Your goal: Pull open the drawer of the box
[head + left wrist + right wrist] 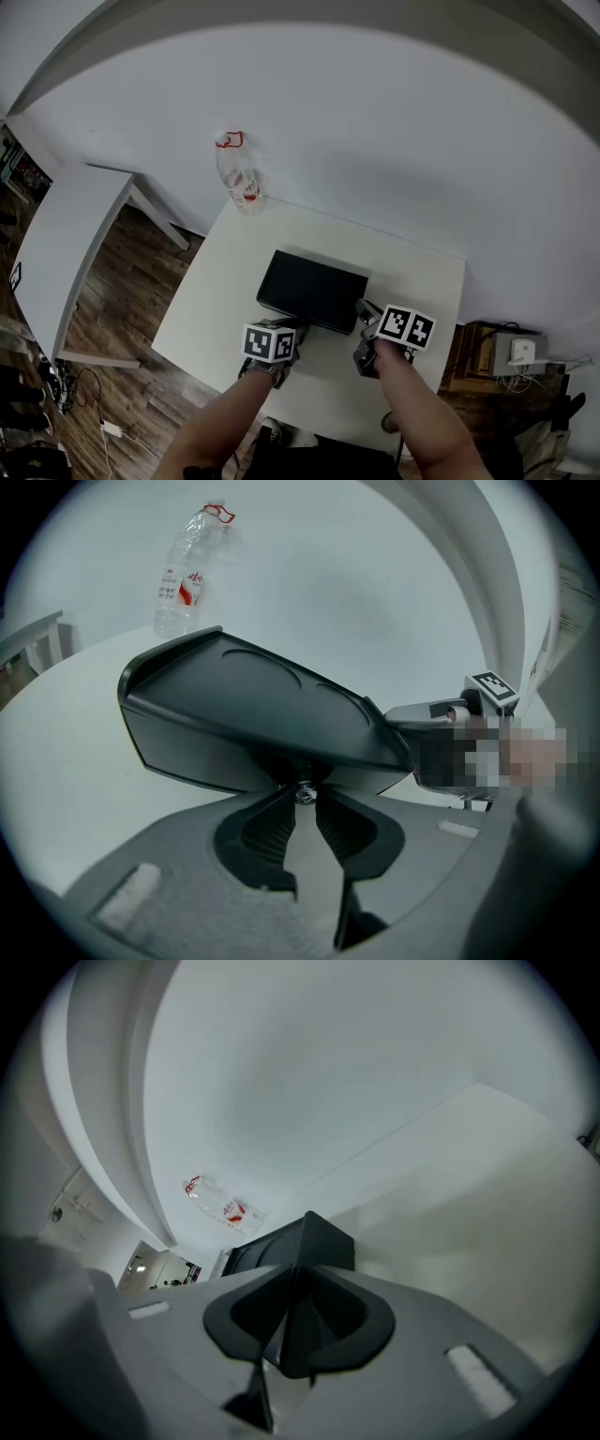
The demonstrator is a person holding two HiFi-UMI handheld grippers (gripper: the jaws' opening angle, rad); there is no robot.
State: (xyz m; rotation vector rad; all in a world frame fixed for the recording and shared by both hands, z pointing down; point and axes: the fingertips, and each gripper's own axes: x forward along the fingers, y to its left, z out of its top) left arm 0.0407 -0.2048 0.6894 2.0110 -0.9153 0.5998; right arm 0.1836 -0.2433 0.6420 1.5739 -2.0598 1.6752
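knob point(304, 792) pinched by left tongs point(306, 801), barely parted

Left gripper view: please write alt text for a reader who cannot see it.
The left gripper is shut on a small metal knob at the front of a black box on a white table. The right gripper meets the box's right end; a bottle stands behind.
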